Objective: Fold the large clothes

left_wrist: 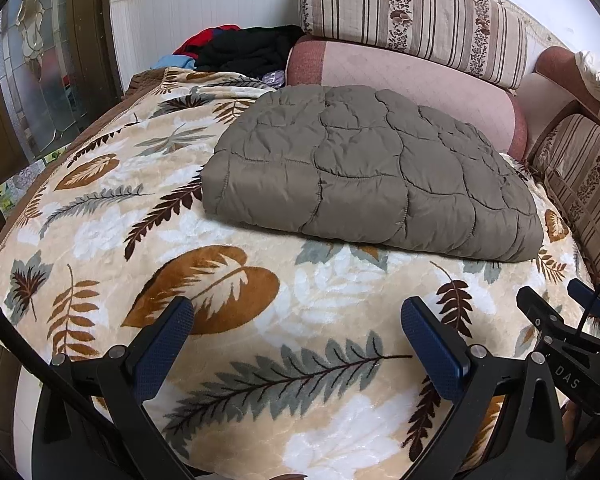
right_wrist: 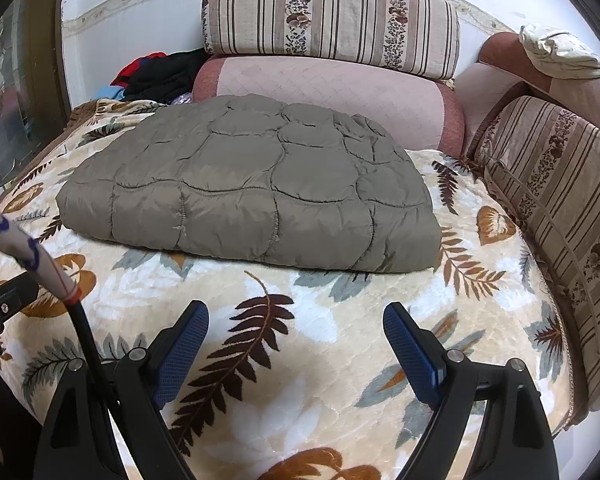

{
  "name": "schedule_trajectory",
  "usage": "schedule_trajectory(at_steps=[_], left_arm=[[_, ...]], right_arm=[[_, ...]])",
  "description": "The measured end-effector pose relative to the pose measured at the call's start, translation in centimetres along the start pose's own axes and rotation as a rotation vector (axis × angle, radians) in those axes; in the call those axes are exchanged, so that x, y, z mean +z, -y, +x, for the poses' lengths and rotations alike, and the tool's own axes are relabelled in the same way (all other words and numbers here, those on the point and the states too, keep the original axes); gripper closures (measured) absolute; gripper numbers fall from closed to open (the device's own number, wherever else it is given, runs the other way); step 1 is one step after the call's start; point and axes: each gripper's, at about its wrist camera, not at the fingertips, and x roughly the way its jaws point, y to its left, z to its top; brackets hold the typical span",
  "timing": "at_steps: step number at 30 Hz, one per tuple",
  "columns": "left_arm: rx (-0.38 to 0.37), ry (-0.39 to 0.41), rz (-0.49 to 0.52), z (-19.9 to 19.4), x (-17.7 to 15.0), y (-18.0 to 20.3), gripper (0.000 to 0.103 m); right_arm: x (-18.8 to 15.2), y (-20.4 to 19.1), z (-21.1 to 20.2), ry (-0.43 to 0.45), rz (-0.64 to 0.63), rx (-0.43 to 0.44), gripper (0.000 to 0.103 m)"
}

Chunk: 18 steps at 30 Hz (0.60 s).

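Left wrist view: the left gripper (left_wrist: 296, 320) hangs over the near edge of the leaf-print blanket (left_wrist: 100, 220), its 2 blue-padded fingers (left_wrist: 430, 346) spread wide with nothing between them. The folded quilted garment (left_wrist: 364, 172), olive-grey and padded, lies flat on the blanket toward its far right part, well apart from the fingers. Its far edge lies against the pink bolster cushion (left_wrist: 404, 80), which carries a striped floral cushion (left_wrist: 412, 16) on top. A heap of black, red and blue clothes (left_wrist: 240, 50) sits at the blanket's far left corner, by the white wall. Part of the right gripper (left_wrist: 568, 320) shows at the lower right edge of the view.

Right wrist view: the right gripper (right_wrist: 296, 320) is likewise wide open and holds nothing, hovering above the blanket's (right_wrist: 300, 380) near edge. The garment (right_wrist: 256, 188) lies ahead, across the middle and far part of the blanket, short of the fingers. A second striped cushion (right_wrist: 552, 208) leans along the blanket's right edge. A black cable (right_wrist: 86, 344) crosses the lower left.
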Motion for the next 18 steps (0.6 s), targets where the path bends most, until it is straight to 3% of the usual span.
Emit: schedule_trajectory(at_steps=[18], left_arm=[[0.001,-0.004,-0.007,0.31,-0.13,-0.09,0.0]], right_arm=[[-0.28,-0.42,0.15,0.001,-0.017,0.007,0.011]])
